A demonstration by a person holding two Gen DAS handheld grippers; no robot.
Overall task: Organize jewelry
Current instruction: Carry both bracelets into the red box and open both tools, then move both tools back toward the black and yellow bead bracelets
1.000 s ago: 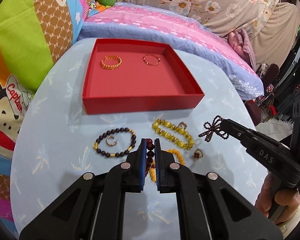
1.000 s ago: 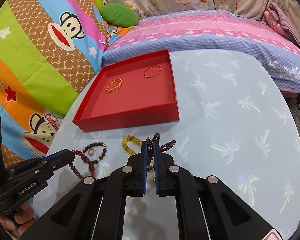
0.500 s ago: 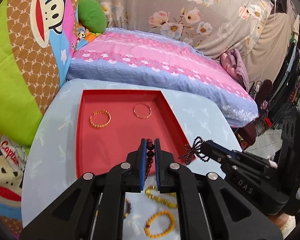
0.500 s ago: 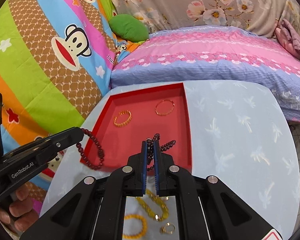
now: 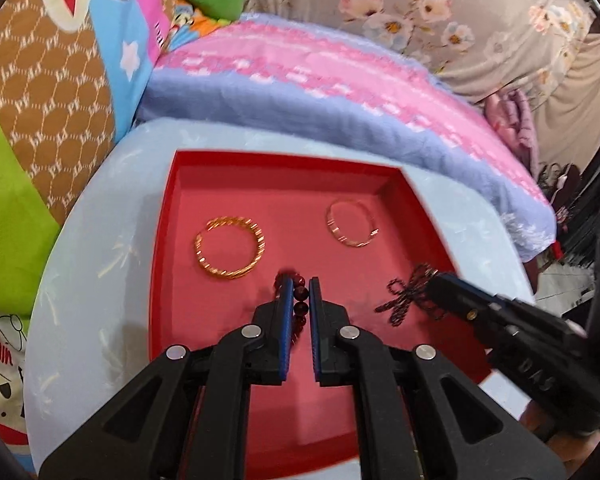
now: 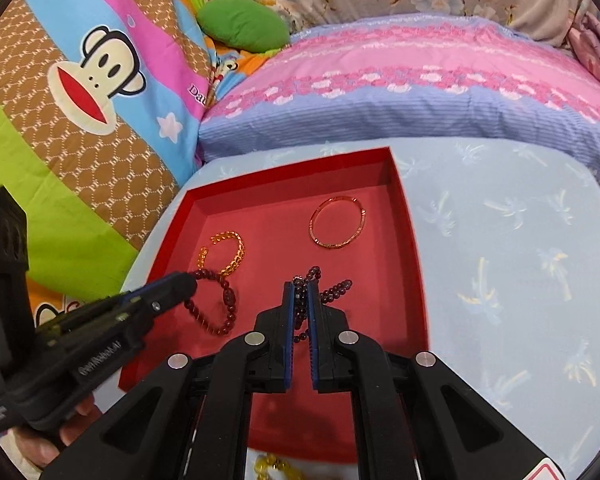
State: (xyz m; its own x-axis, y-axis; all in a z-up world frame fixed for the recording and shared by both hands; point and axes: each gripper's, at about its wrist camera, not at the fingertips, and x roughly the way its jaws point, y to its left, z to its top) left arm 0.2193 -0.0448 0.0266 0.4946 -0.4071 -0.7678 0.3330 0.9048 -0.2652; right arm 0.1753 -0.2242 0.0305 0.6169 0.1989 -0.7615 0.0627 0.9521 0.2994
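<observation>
Beads of dark red sit pinched between my left gripper's blue pads in the left wrist view; this dark red bead bracelet hangs over the red tray, jaws nearly closed on it. At 11 o'clock from the tips a twisted gold bangle lies on the tray floor, and at 1 o'clock a thin gold bangle. At 3 o'clock my right gripper comes in holding a tangle of small dark beads. The tray walls stand low, with bare red floor between the two bangles. The light blue table runs around the tray. I read "DAS" on the right tool's body and "aptain" on the bedding at 8 o'clock.

From the right wrist view, my right gripper is nearly shut on the small dark bead strand, loops spilling out past the tips at 1 o'clock. The left gripper enters at 9 o'clock with its red bracelet dangling above the tray floor. Yellow beads lie on the table at 6 o'clock. The lettering on the left tool is too blurred to read.
</observation>
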